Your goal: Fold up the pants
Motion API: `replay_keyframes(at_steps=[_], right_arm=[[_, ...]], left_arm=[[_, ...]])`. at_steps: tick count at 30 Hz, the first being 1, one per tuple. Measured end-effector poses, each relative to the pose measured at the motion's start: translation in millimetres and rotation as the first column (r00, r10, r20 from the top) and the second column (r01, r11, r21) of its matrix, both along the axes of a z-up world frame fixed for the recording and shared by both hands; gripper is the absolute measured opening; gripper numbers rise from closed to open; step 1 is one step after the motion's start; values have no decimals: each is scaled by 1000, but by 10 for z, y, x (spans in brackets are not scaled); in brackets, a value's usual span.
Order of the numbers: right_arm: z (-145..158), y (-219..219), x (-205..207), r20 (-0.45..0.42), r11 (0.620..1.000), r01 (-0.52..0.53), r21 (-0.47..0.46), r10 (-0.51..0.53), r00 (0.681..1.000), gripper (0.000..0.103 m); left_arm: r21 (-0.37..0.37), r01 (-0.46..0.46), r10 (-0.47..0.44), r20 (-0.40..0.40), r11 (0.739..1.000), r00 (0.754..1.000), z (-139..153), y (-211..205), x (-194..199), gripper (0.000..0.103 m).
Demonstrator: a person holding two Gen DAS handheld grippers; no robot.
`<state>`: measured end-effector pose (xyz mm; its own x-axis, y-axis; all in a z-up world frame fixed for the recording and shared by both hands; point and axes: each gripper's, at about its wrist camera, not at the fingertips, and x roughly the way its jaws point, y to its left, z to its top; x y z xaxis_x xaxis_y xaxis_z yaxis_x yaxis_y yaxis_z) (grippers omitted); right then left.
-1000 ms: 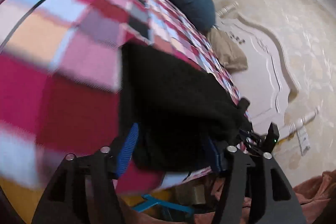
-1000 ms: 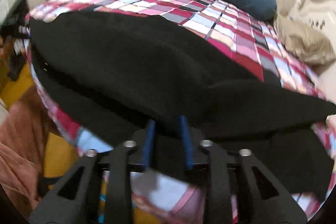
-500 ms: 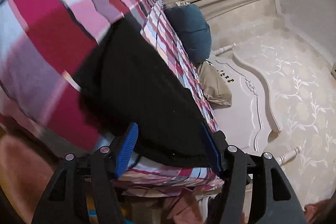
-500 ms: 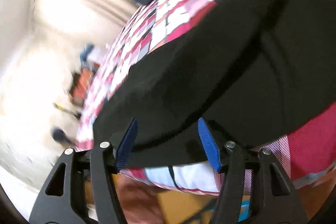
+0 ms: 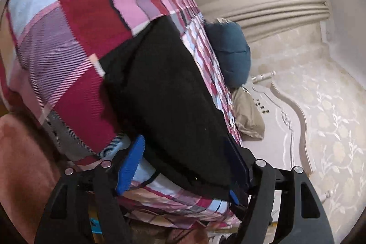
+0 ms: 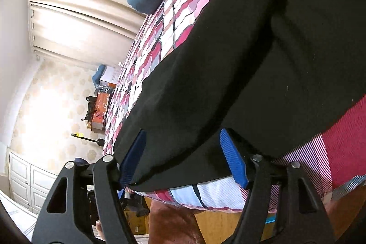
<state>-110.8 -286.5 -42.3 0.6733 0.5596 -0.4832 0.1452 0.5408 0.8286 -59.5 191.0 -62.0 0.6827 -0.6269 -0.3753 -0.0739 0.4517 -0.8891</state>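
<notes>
The black fabric pants (image 5: 169, 95) lie flat on the pink-and-red checked bedspread (image 5: 75, 22), near edge at the bed's side. Both the left tongs (image 5: 183, 166) and the right tongs (image 6: 183, 159) stand spread, blue pads straddling that edge without pinching. To grip well, each should probably slide under every layer, close at matching points along the hem, then lift evenly so the fold lands square.

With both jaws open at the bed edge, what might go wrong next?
1. The black pants reach the edge of the plaid bedspread; a tug might slide them off.
2. Both the left gripper and right gripper straddle thick folded cloth, so closing might also pinch the bedspread.
</notes>
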Motion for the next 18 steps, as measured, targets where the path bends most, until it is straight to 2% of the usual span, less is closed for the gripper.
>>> replay_keyframes(at_steps=[6, 10, 11, 14, 16, 18], right_arm=[[-21, -5, 12, -6, 1000, 3, 11, -3, 1000, 68], [-15, 18, 68, -13, 1000, 8, 12, -8, 1000, 68], [-10, 28, 83, -14, 1000, 6, 8, -6, 1000, 68], [4, 75, 134, -28, 1000, 12, -26, -13, 1000, 68], [14, 99, 174, -39, 999, 20, -48, -22, 999, 68], [44, 140, 201, -50, 996, 31, -83, -35, 998, 65]], left_arm=[[-18, -52, 52, -29, 998, 998, -44, 37, 59, 70], [35, -82, 82, -8, 996, 997, 85, 28, 64, 66], [68, -87, 87, -2, 994, 996, 128, 20, 72, 64], [187, -80, 91, -53, 979, 994, 108, -10, 168, 46], [178, -87, 103, -82, 980, 991, 35, 7, 227, 33], [169, -103, 121, -98, 980, 988, 0, 36, 245, 25]])
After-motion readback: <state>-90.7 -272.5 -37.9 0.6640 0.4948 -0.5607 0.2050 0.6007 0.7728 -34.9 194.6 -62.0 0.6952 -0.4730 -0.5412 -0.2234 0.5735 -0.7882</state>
